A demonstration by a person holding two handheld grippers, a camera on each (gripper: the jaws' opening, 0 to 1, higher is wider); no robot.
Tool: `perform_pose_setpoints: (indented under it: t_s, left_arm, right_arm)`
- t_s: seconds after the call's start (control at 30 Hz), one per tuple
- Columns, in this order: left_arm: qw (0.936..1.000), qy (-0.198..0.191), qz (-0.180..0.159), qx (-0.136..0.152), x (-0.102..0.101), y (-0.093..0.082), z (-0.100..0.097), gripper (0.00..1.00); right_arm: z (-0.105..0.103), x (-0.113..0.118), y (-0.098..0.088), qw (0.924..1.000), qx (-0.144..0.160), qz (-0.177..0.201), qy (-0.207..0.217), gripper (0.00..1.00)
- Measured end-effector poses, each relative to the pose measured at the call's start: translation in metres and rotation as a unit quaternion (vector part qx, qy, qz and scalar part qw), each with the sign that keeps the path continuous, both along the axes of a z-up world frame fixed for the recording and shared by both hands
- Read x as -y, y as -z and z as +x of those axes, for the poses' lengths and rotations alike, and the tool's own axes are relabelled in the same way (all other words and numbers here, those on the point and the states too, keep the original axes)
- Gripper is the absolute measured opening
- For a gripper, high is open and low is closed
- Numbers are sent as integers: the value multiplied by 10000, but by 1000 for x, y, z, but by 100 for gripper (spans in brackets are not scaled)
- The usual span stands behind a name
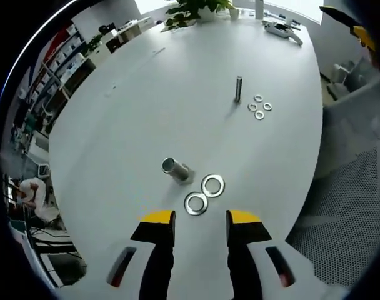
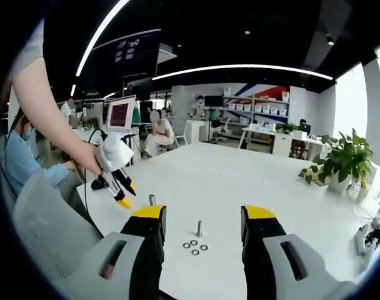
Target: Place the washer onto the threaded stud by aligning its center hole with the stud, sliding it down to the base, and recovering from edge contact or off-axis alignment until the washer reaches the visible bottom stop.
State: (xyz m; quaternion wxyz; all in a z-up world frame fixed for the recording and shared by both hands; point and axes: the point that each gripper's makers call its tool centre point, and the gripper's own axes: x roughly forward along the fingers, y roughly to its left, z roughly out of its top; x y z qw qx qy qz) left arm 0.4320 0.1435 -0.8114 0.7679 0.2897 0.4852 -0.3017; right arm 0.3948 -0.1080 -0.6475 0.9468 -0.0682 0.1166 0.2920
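Observation:
In the left gripper view a thick metal stud [image 1: 175, 169] stands on the white table [image 1: 146, 106], with two large washers [image 1: 213, 185] [image 1: 195, 204] lying flat just right of it. My left gripper [image 1: 200, 219] hovers open just short of them, nothing between its jaws. Farther off stands a thin threaded stud [image 1: 238, 89] with several small washers [image 1: 259, 106] beside it. In the right gripper view my right gripper [image 2: 204, 214] is open and empty above the thin stud [image 2: 199, 227] and small washers [image 2: 195, 246]. The left gripper [image 2: 128, 194], held by a hand, hangs near the thick stud [image 2: 152, 200].
A potted plant [image 1: 190, 9] and a white device [image 1: 284, 28] sit at the table's far end. A grey mesh chair [image 1: 346, 187] stands off the right edge. In the right gripper view another plant [image 2: 343, 159] stands at the right, a grey chair [image 2: 40, 225] at the left, with people at desks behind.

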Motion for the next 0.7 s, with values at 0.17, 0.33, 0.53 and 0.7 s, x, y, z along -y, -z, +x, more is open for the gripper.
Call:
perform_pose_setpoints:
  t_s: [0.17,0.33,0.53,0.7]
  left_arm:
    - [9997,180,135,-71,-1,5,3,31]
    - [9997,139,169,-131,-4,7,8,31]
    - [9994,175,241,-202,-7,11,10,31]
    - [9992,195,264,-206,-8,12,11,32]
  right_arm:
    - [0,0,0,10000,-9,-6,-1,50]
    - [0,0,1,10000,-18,-8,0,50]
    - [0,0,0,10000,2,-36,1,50]
    - [-1,-4,-2,10000,25,20,-94,50]
